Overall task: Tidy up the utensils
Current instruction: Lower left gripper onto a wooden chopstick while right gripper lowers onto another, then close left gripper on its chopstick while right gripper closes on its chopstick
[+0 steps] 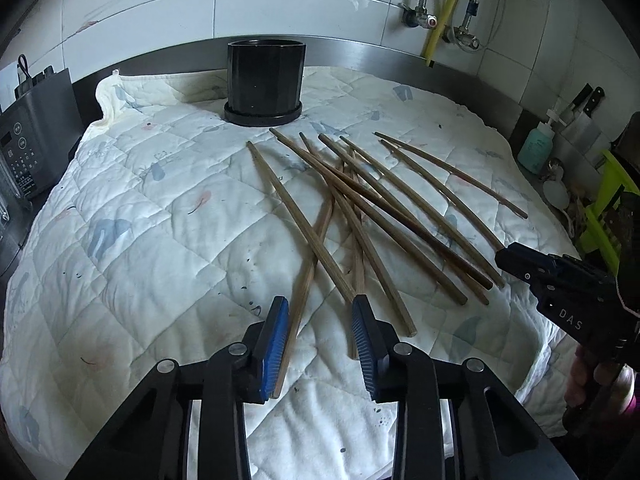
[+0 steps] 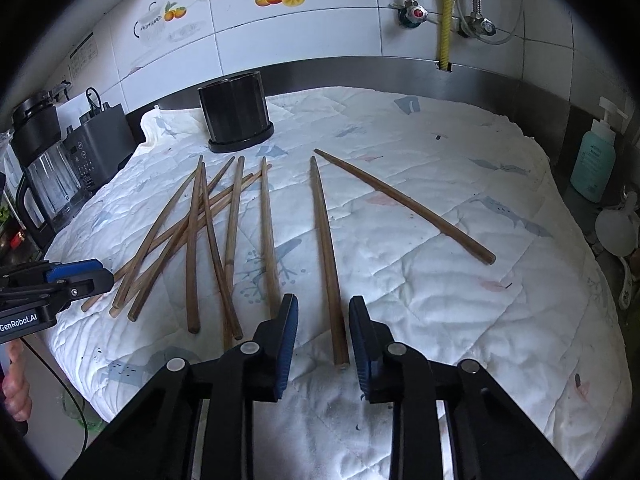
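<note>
Wooden chopstick [image 2: 328, 256] lies lengthwise between the right gripper's [image 2: 323, 334] open, empty jaws, pointing ahead toward the pot [image 2: 236, 114]; the left gripper [image 1: 320, 334], also open and empty, straddles the pile's near ends.

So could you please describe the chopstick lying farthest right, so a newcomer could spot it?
Start at the white quilted cloth covering the counter. Right of the crossed pile, two chopsticks lie apart; it is the outer chopstick, nearest the green soap bottle, alone, touching none.
</note>
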A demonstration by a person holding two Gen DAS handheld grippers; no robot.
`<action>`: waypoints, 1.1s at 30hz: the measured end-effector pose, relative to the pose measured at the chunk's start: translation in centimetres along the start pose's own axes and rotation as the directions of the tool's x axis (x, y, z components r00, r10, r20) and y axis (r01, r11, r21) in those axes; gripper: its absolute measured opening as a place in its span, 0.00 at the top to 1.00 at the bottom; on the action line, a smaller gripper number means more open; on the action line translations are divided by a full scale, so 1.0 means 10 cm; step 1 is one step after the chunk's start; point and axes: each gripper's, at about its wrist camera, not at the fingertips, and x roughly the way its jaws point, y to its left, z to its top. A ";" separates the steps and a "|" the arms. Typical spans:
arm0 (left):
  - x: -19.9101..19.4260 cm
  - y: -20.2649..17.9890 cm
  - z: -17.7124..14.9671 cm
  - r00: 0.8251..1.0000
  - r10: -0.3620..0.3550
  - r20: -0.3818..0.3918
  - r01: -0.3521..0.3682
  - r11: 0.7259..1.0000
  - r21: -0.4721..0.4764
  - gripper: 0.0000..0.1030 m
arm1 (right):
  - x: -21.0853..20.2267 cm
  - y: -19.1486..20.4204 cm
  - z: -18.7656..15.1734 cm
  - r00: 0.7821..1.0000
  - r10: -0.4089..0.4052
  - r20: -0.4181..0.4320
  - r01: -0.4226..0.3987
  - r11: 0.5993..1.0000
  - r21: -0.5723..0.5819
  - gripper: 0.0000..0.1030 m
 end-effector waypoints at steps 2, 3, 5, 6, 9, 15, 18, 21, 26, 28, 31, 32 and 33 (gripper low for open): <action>0.06 -0.02 0.04 1.000 -0.021 -0.008 0.020 1.000 -0.021 0.66 | 0.02 0.00 0.00 1.000 0.001 -0.001 -0.001 1.000 -0.004 0.74; 0.08 -0.02 0.06 1.000 -0.029 -0.010 0.028 0.999 -0.034 0.66 | 0.03 -0.01 0.00 1.000 0.003 -0.001 -0.003 1.000 -0.004 0.75; 0.12 -0.03 0.10 0.999 -0.030 -0.011 0.030 0.998 -0.056 0.66 | 0.05 -0.02 0.00 1.000 0.003 0.002 -0.003 1.000 -0.007 0.78; 0.13 -0.04 0.12 0.999 -0.031 -0.011 0.031 0.997 -0.065 0.66 | 0.06 -0.02 -0.01 1.000 0.005 0.001 -0.004 1.000 -0.008 0.78; 0.18 -0.05 0.15 0.999 -0.035 -0.018 0.033 0.995 -0.094 0.66 | 0.06 -0.01 -0.01 1.000 0.004 0.006 -0.004 1.000 -0.024 0.78; 0.18 -0.16 0.08 1.000 -0.015 -0.006 0.014 0.993 -0.119 0.66 | 0.06 -0.01 -0.01 1.000 0.005 0.018 -0.004 0.999 -0.048 0.78; 0.18 -0.20 0.03 1.000 0.008 -0.002 -0.008 0.995 -0.101 0.69 | 0.06 -0.02 -0.02 1.000 0.014 0.023 -0.013 0.999 -0.047 0.78; 0.23 -0.17 0.01 1.000 0.010 -0.012 -0.011 0.993 -0.122 0.80 | 0.06 -0.04 -0.02 0.999 0.023 0.027 -0.022 0.999 -0.041 0.78; 0.20 -0.13 0.00 1.000 0.012 0.002 -0.011 0.992 -0.128 0.89 | 0.06 -0.04 -0.03 0.999 0.027 0.032 -0.026 0.999 -0.038 0.79; 0.16 -0.12 0.00 1.000 0.005 0.011 -0.004 0.992 -0.126 0.92 | 0.05 -0.04 -0.03 0.999 0.027 0.033 -0.026 0.999 -0.038 0.79; 0.07 -0.12 0.00 0.999 0.024 0.035 -0.020 0.994 -0.109 0.93 | 0.05 -0.05 -0.03 0.999 0.026 0.034 -0.025 0.999 -0.034 0.81; 0.04 -0.10 0.01 0.999 0.024 0.043 -0.020 0.994 -0.107 0.93 | 0.05 -0.05 -0.03 0.999 0.025 0.035 -0.024 0.999 -0.033 0.82; 0.01 -0.09 0.01 0.998 0.029 0.053 -0.024 0.994 -0.107 0.93 | 0.05 -0.05 -0.03 0.999 0.022 0.036 -0.020 0.999 -0.030 0.83</action>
